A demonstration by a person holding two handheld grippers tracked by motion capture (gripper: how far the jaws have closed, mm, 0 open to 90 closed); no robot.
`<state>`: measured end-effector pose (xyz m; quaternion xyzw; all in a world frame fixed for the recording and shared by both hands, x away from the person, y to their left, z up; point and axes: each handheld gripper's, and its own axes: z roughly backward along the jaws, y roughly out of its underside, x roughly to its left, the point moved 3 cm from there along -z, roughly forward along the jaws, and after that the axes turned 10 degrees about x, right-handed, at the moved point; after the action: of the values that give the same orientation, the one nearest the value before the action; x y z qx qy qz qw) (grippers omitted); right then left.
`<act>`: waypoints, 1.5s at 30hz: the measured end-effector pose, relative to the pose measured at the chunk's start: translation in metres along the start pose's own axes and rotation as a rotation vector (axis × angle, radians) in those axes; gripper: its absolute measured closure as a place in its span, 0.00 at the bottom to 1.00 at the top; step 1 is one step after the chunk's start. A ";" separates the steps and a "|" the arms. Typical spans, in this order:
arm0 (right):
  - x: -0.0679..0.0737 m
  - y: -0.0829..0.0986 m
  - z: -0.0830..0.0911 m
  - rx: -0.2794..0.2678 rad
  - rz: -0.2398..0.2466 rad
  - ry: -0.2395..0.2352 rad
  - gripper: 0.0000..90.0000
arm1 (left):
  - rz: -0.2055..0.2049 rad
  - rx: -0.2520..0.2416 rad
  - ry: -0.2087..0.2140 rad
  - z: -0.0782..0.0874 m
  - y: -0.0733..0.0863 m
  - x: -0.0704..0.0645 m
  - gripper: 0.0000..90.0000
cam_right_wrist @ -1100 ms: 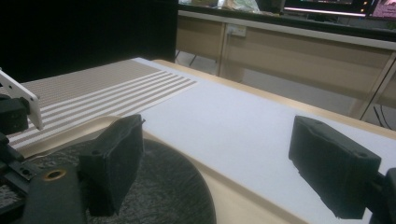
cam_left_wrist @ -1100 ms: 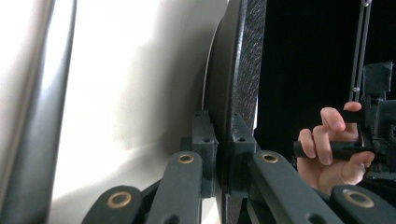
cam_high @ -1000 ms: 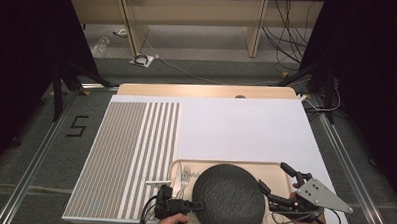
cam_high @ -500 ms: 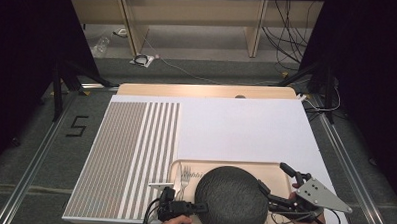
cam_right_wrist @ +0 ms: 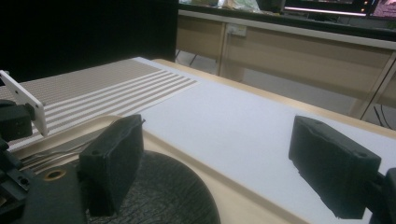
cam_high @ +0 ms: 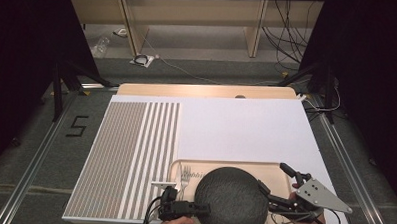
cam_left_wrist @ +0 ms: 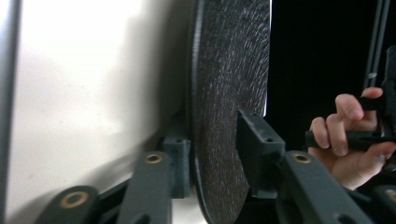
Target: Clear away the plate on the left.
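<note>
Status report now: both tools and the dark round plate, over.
Left tool shut on dark round textured plate rim. Right tool open beside plate. Plate over beige tray; metal fork alongside.

Dark, rough-textured round plate (cam_high: 232, 200) lay flat in a beige tray (cam_high: 264, 169) at the bench's near edge, beside a fork (cam_high: 185, 175).

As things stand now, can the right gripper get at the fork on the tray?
Probably not directly: the dark round plate lies between the right gripper and the fork on the tray.
</note>
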<state>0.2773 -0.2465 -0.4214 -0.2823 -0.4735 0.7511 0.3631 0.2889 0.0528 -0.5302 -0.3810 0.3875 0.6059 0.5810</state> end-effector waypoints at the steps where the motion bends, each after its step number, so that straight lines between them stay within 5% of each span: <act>1: 0.000 0.000 0.000 -0.001 -0.001 0.001 0.21 | -0.006 0.004 -0.004 0.000 0.000 -0.001 0.69; 9: 0.000 0.000 0.000 0.002 -0.004 -0.005 0.21 | -0.158 0.018 -0.150 0.010 -0.006 -0.017 0.51; 16: 0.000 0.000 -0.001 0.000 -0.011 -0.011 0.21 | -0.217 0.007 -0.207 0.020 -0.009 -0.023 0.41; 28: 0.000 0.000 -0.001 -0.003 -0.018 -0.017 0.21 | -0.473 -0.111 -0.371 0.046 -0.011 -0.047 0.32; 38: 0.001 0.000 -0.001 -0.005 -0.020 -0.020 0.21 | -0.649 -0.194 -0.428 0.065 -0.010 -0.059 0.30; 45: 0.001 0.000 -0.001 -0.005 -0.021 -0.019 0.21 | -0.727 -0.242 -0.426 0.074 -0.010 -0.062 0.29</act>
<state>0.2776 -0.2455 -0.4217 -0.2710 -0.4819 0.7488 0.3656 0.2998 0.0957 -0.4437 -0.4246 0.0260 0.4682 0.7745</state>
